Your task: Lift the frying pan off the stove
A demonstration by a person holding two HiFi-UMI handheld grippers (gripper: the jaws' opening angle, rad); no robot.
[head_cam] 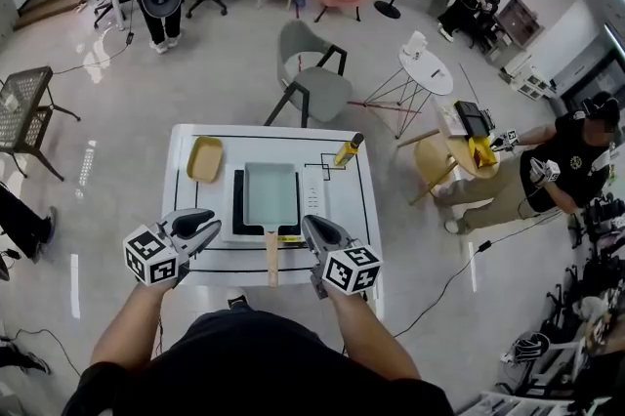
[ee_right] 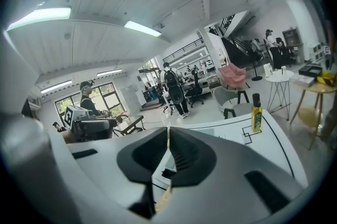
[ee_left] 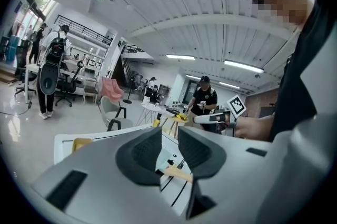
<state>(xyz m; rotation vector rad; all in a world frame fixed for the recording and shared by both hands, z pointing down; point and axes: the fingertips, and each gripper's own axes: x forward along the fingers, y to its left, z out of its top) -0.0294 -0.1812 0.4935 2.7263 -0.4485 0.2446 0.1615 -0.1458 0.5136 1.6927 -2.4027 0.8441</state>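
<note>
"Close to the person, at the near edge of the desk (head_cam: 187, 189), what are the two grippers doing?"

"Both are near that edge, one on each side of the wooden handle (head_cam: 271, 253). The left gripper (head_cam: 207, 228) has its fingers (ee_left: 145, 152) a little bit apart, with nothing between them. The right gripper (head_cam: 314, 230) has its fingers (ee_right: 184, 157) pressed together, and it holds nothing."

"Where is the frying pan (head_cam: 270, 189)?"

"It sits flat on the stove (head_cam: 239, 209), in the middle of the desk. It is blue-green and has four corners. Its handle sticks out toward the person, past the stove, between the two grippers."

"So how do you pick it up well?"

"I think one gripper must spread its fingers wide first. Then it should slide them around the handle, one finger on each side, not too near the end. Squeeze tight, so the pan does not tip. Then go straight up and keep the pan flat."

"Could it bump something?"

"Maybe. A yellow dish (head_cam: 205, 158) lies behind the stove on the left, and a bottle of oil (head_cam: 348, 150) stands at the back right. Both are apart from the pan, so going straight up looks safe. Far behind the desk stands a grey chair (head_cam: 314, 82)."
</note>
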